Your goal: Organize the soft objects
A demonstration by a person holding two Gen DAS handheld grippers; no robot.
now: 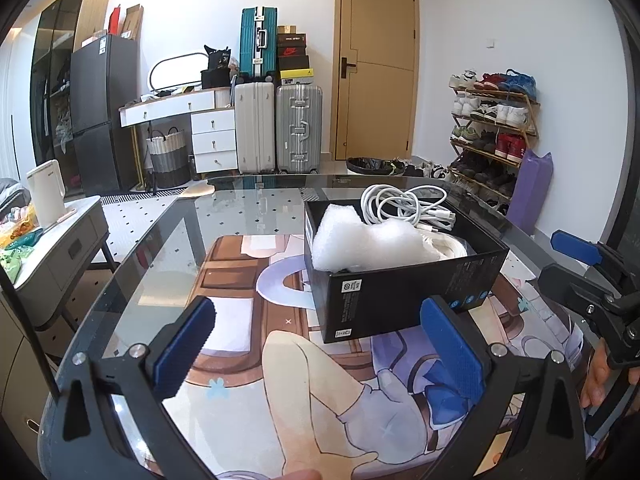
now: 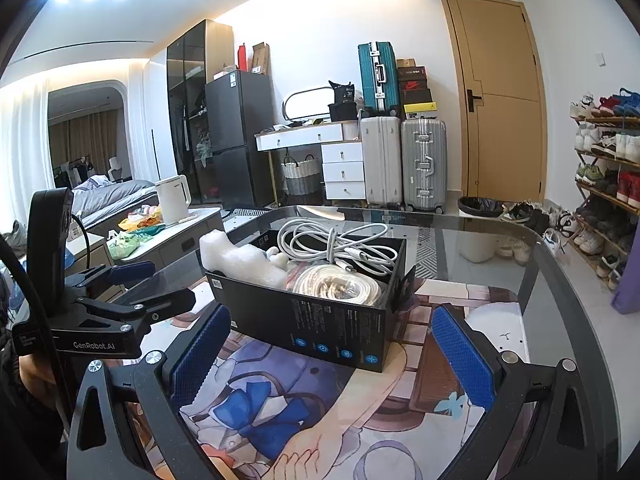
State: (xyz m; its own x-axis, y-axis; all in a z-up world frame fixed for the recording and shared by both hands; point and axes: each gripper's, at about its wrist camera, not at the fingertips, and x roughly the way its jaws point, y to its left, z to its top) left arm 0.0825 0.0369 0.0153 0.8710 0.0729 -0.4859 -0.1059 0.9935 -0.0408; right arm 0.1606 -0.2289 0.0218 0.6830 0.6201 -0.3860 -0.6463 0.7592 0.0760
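A black open box stands on a printed mat on the glass table. In it lie a white foam piece, a coiled white cable and a cream cable coil. My left gripper is open and empty, just in front of the box. It also shows at the left of the right wrist view. My right gripper is open and empty, near the box's front corner. It also shows at the right of the left wrist view.
The printed mat covers the near part of the glass table. A grey side table with a white kettle stands to the left. Suitcases, a dresser and a shoe rack line the far wall.
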